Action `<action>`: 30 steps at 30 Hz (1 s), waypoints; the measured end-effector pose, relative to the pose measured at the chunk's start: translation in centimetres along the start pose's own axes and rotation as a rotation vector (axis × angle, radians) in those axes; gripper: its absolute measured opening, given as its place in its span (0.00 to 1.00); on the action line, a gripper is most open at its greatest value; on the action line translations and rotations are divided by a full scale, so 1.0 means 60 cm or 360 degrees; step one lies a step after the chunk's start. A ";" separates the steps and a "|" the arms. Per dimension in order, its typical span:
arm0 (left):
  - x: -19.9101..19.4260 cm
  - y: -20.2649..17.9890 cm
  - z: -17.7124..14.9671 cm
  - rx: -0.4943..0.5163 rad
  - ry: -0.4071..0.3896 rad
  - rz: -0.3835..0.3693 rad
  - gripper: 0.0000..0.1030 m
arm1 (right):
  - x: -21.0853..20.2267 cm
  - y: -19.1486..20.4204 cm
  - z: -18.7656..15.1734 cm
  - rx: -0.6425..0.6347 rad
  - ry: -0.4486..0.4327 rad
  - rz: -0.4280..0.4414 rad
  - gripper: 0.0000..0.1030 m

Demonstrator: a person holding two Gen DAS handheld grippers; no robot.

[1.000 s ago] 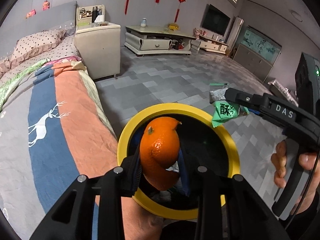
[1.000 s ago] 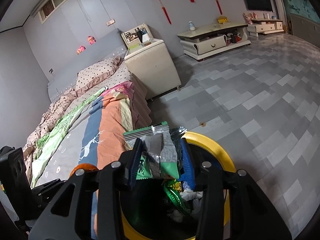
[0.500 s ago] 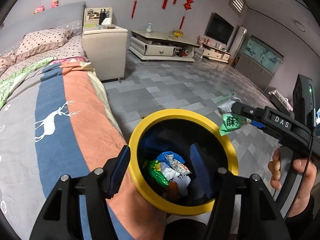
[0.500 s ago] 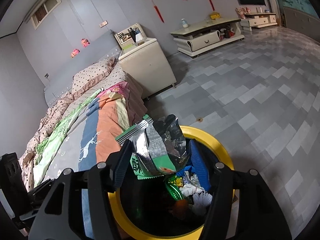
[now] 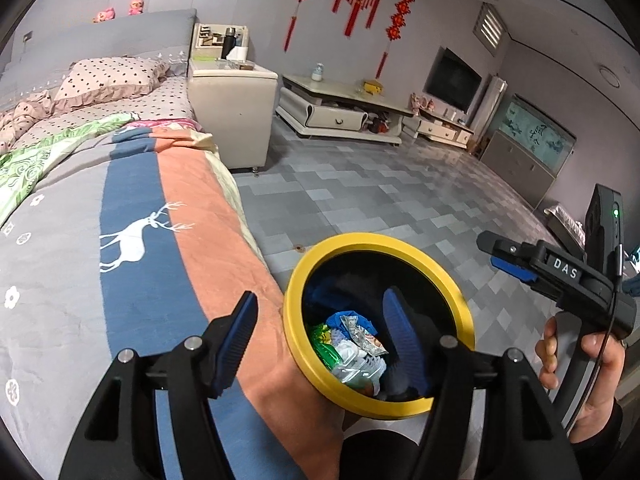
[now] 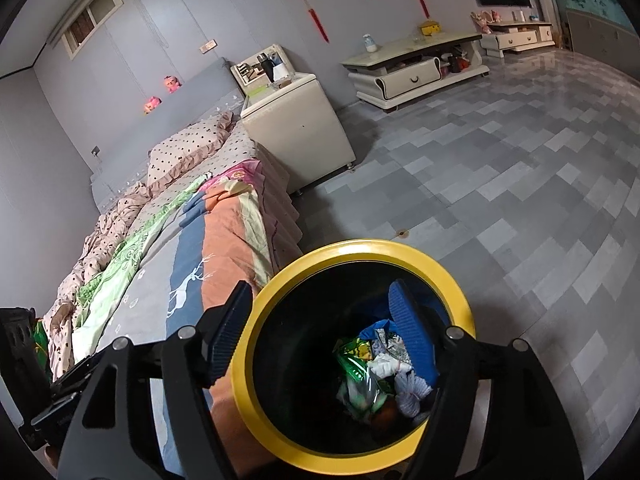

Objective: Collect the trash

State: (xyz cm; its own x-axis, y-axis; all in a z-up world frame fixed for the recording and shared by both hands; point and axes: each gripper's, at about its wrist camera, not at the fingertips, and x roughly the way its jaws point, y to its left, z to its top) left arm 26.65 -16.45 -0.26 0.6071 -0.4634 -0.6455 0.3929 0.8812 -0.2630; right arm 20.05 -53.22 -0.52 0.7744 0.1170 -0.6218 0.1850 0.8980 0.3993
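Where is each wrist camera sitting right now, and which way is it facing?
Left wrist: on the left hand-held gripper, jaws opening and empty, facing down over the yellow-rimmed bin; the right hand shows.
Right wrist: on the right hand-held gripper, jaws opening and empty, above the same bin.
Shared: bin, trash, bed.

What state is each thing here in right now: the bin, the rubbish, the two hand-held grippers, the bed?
Yellow-rimmed bin: upright beside the bed, no lid, partly filled.
Trash: wrappers and scraps lying at the bin's bottom.
Left hand-held gripper: jaws opening, nothing between them.
Right hand-held gripper: jaws opening, empty, over the bin.
Bed: covered with a striped deer-print quilt.
Television: screen dark.
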 end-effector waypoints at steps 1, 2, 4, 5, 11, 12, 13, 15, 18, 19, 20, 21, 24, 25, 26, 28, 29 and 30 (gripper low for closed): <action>-0.006 0.004 0.000 -0.0008 -0.0011 0.0007 0.60 | -0.002 0.003 -0.001 -0.0005 0.0001 0.0003 0.66; -0.010 0.008 -0.001 -0.0015 -0.0019 0.0011 0.60 | -0.004 0.007 -0.003 -0.0013 0.0002 0.0006 0.66; -0.021 0.018 -0.001 -0.0032 -0.0036 0.0026 0.60 | -0.007 0.020 -0.006 -0.0029 0.0007 0.0017 0.66; -0.027 0.023 -0.002 -0.0038 -0.0045 0.0036 0.60 | -0.008 0.027 -0.009 -0.0037 0.0009 0.0026 0.66; -0.063 0.065 -0.016 -0.0080 -0.0079 0.0123 0.60 | 0.002 0.091 -0.026 -0.0126 0.0058 0.0103 0.66; -0.071 0.076 -0.019 -0.0095 -0.0084 0.0142 0.60 | 0.006 0.106 -0.031 -0.0140 0.0070 0.0123 0.66; -0.078 0.085 -0.022 -0.0109 -0.0089 0.0159 0.60 | 0.009 0.117 -0.036 -0.0154 0.0077 0.0139 0.66; -0.094 0.106 -0.028 -0.0139 -0.0101 0.0193 0.60 | 0.016 0.149 -0.045 -0.0189 0.0097 0.0182 0.66; -0.119 0.133 -0.039 -0.0168 -0.0129 0.0254 0.60 | 0.024 0.195 -0.057 -0.0246 0.0123 0.0245 0.66; -0.127 0.144 -0.042 -0.0177 -0.0139 0.0274 0.60 | 0.026 0.212 -0.063 -0.0265 0.0131 0.0270 0.66; -0.138 0.156 -0.046 -0.0191 -0.0152 0.0298 0.60 | 0.028 0.226 -0.066 -0.0278 0.0136 0.0287 0.66; -0.146 0.164 -0.049 -0.0203 -0.0162 0.0317 0.60 | 0.030 0.245 -0.072 -0.0298 0.0142 0.0311 0.66; -0.177 0.193 -0.062 -0.0240 -0.0219 0.0394 0.60 | 0.034 0.295 -0.085 -0.0359 0.0133 0.0354 0.66; -0.187 0.203 -0.067 -0.0252 -0.0232 0.0413 0.60 | 0.034 0.310 -0.090 -0.0376 0.0129 0.0365 0.66; -0.196 0.212 -0.072 -0.0265 -0.0240 0.0425 0.60 | 0.036 0.329 -0.097 -0.0401 0.0125 0.0380 0.66; -0.210 0.225 -0.080 -0.0288 -0.0253 0.0451 0.60 | 0.037 0.356 -0.107 -0.0431 0.0122 0.0395 0.66; -0.217 0.231 -0.084 -0.0299 -0.0260 0.0468 0.60 | 0.037 0.372 -0.117 -0.0450 0.0118 0.0408 0.66; -0.224 0.238 -0.090 -0.0309 -0.0267 0.0484 0.60 | 0.038 0.385 -0.123 -0.0464 0.0117 0.0419 0.66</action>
State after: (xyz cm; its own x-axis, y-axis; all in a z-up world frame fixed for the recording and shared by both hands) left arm 20.34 2.86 0.81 0.7866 -0.1730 -0.5928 0.0494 0.9745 -0.2189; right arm 21.63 -29.07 2.36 0.7250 0.3796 -0.5748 -0.2015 0.9148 0.3500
